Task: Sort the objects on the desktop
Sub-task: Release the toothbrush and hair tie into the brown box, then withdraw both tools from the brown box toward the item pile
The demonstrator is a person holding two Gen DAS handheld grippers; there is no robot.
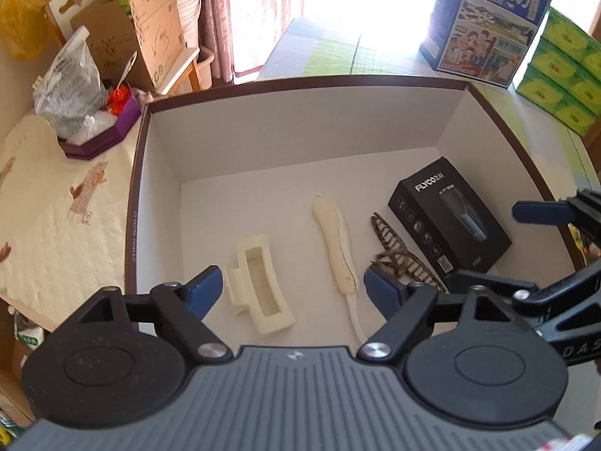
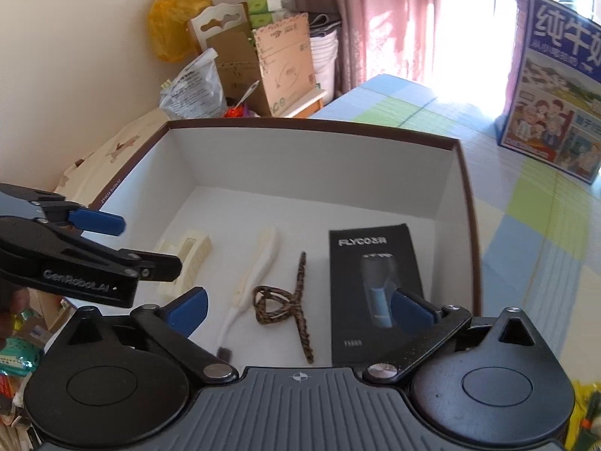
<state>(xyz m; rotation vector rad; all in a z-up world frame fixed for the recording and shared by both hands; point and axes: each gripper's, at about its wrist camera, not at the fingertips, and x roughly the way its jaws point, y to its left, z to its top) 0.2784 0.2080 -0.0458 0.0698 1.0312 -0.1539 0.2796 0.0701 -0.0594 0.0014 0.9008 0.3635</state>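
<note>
We see four things lying on the floor of the white box (image 1: 240, 139) with its brown rim: a cream hair claw (image 1: 259, 285) at the left, a cream folding comb (image 1: 336, 244) beside it, a leopard-print hair clip (image 1: 398, 255) next, and the black FLYCO shaver box (image 1: 449, 218) at the right. They lie apart in a row.

Our left hand-held gripper (image 1: 291, 295) hangs over the near edge, jaws spread wide, nothing between them; its right finger hides part of the leopard-print hair clip. The right hand-held gripper (image 2: 298, 308) is likewise released and empty, and its right finger covers part of the shaver box front. The comb's near end blurs out in the right wrist view.

Beyond the box, a blue milk carton (image 1: 488, 18) stands on the checked worktop (image 2: 526, 203), cut off in the right wrist view.
</note>
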